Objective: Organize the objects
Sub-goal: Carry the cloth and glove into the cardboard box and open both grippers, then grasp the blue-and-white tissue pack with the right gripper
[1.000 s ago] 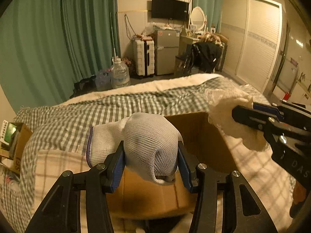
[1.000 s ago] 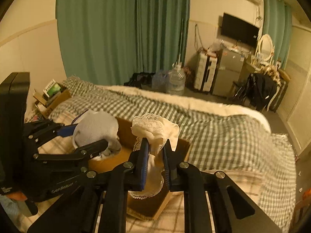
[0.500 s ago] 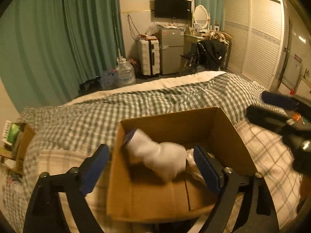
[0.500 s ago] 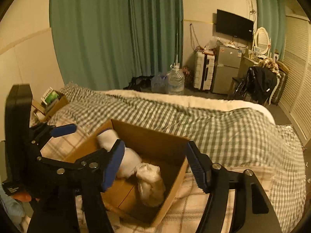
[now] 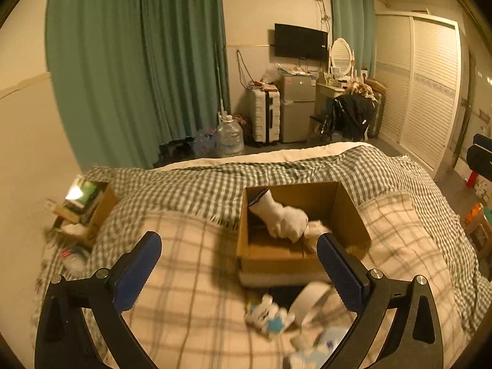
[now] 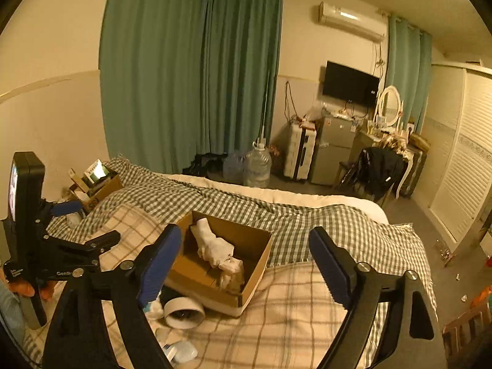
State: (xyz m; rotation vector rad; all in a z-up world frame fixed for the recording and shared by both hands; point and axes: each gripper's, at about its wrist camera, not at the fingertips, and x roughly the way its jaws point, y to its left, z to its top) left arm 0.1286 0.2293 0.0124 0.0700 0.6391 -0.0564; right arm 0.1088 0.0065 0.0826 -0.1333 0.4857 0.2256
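An open cardboard box [image 5: 350, 215] [image 6: 258, 264] sits on the bed. A white glove [image 5: 281, 216] [image 6: 212, 246] and a cream lace cloth [image 5: 315, 230] [image 6: 230, 272] lie inside it. My left gripper [image 5: 240, 264] is open and empty, held back above the near side of the box; it also shows at the left of the right wrist view [image 6: 83, 224]. My right gripper [image 6: 246, 261] is open and empty, raised above the box. A roll of white tape [image 5: 310, 303] [image 6: 183, 310] and a small white and blue toy [image 5: 267, 315] lie in front of the box.
The bed carries a checked blanket [image 5: 200, 190] and a plaid pillow [image 5: 190, 276]. A second cardboard box with packets [image 5: 89, 209] [image 6: 95, 184] stands at the bed's left. Small white items [image 6: 181, 349] lie near the tape. A water jug [image 5: 229, 138], suitcase and fridge stand beyond the bed.
Both grippers opened and let go: the glove and the lace cloth dropped into the box. Both grippers then pulled back and up, away from the box.
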